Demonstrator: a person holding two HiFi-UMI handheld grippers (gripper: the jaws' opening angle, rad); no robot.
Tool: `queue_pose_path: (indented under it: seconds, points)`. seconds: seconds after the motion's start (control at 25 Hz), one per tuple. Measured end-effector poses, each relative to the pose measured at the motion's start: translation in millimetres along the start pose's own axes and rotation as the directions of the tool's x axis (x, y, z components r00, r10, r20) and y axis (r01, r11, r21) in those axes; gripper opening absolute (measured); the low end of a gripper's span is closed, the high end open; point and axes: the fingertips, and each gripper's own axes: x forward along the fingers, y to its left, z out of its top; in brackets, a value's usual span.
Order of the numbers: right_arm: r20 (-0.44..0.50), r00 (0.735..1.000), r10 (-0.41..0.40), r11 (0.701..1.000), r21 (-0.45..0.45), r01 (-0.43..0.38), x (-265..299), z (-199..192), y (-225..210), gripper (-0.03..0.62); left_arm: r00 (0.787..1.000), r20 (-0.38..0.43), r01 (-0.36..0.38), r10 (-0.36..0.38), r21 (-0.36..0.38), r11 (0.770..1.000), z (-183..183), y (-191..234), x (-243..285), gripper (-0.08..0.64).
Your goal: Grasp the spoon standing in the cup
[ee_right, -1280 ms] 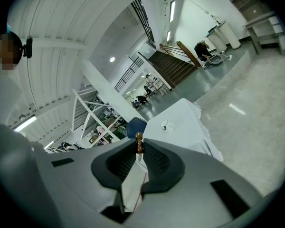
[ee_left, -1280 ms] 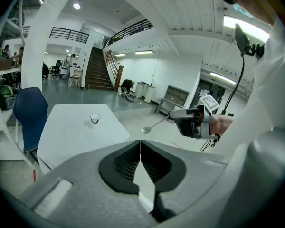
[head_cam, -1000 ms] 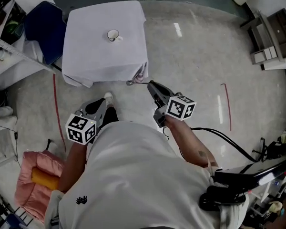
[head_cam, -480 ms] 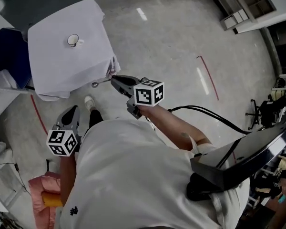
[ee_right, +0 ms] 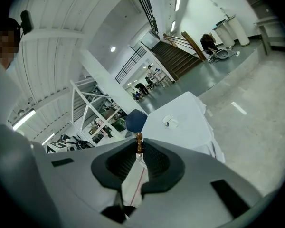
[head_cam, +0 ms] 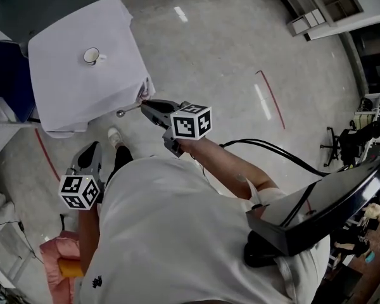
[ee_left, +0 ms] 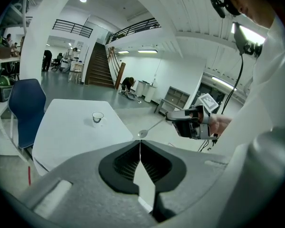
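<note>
The spoon (head_cam: 121,113) was not in the cup (head_cam: 90,56) at all. The right tongs (head_cam: 147,106) were clamped on the far end of its handle, holding it in the air just off the near right corner of the desk (head_cam: 69,87), bowl pointing toward the desk. The cup sat alone around the middle of the white-clothed desk, well apart from the spoon, and I saw nothing standing in it. The left tongs (head_cam: 94,149) hung lower on the left, jaws together on nothing.

The spoon looked thin, stiff, metal, light and probably slick. Pinched so far back on the handle it might swivel, so I'd judge a hold nearer mid-handle steadier.

I counted one spoon, one cup, one desk, one blue chair (ee_left: 27,109) and two tongs.
</note>
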Motion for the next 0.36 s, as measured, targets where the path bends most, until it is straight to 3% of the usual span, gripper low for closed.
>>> queue_pose_path:
  seconds: [0.36]
  points:
    - [0.046, 0.997, -0.058, 0.998, 0.01, 0.058, 36, 46, -13, 0.051, 0.998, -0.021, 0.053, -0.053, 0.023, 0.998, 39, 38, 22, 0.012]
